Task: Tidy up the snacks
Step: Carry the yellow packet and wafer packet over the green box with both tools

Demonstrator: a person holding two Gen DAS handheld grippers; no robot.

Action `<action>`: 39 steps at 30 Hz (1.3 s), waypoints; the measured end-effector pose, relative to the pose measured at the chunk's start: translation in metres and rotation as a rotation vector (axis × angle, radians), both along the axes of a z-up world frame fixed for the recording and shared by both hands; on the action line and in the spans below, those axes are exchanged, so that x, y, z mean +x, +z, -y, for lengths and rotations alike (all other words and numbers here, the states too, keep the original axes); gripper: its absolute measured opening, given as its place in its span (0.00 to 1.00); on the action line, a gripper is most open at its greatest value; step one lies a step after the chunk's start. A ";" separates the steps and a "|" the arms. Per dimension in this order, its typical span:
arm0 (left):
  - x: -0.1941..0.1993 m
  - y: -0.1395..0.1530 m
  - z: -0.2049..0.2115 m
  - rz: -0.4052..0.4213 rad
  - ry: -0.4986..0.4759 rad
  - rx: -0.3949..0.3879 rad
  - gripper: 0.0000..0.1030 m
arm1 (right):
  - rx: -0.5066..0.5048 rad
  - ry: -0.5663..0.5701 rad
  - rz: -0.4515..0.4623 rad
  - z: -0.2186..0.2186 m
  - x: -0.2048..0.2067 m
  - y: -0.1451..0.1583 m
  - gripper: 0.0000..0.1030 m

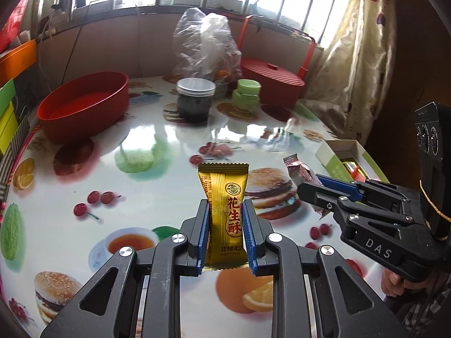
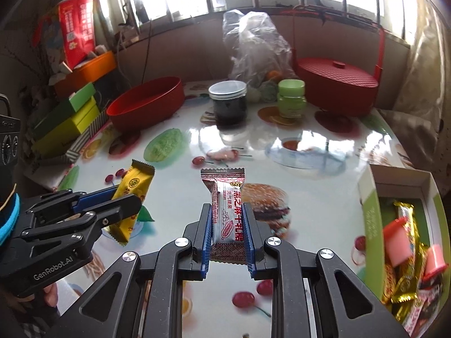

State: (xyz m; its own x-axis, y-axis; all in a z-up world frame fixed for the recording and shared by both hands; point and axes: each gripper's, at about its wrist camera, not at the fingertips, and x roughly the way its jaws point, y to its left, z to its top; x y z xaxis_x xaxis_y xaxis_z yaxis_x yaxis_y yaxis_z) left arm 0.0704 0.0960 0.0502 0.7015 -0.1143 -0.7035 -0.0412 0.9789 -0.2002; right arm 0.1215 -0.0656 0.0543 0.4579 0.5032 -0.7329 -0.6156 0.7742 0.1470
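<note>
My left gripper (image 1: 225, 211) is shut on a gold-wrapped candy (image 1: 224, 197), held upright above the table; it also shows in the right wrist view (image 2: 132, 194). My right gripper (image 2: 227, 211) is shut on a red-and-white wrapped candy (image 2: 227, 205); in the left wrist view this candy (image 1: 300, 170) sticks out of the right gripper (image 1: 310, 187). A green-and-white box (image 2: 369, 214) at the right holds several wrapped candies (image 2: 406, 262). An empty red bowl (image 1: 84, 104) stands at the back left.
A glossy fruit-print tablecloth (image 1: 169, 152) covers the table. At the back stand a dark jar with a silver lid (image 1: 194, 98), a green jar (image 1: 246, 95), a clear plastic bag (image 1: 205, 45) and a lidded red basket (image 1: 270, 80). Stacked green boxes (image 2: 73, 118) lie left.
</note>
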 end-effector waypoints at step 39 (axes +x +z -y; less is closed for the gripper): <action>0.016 0.019 0.073 0.015 -0.187 -0.007 0.23 | 0.067 -0.269 0.002 0.102 -0.037 0.016 0.19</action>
State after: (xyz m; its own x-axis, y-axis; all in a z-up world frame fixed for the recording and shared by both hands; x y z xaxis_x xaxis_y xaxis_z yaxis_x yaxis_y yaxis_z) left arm 0.0861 0.0226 0.0691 0.6781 -0.2486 -0.6917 0.1446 0.9678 -0.2061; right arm 0.0841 -0.1676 0.0700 0.5830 0.4111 -0.7008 -0.3899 0.8983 0.2026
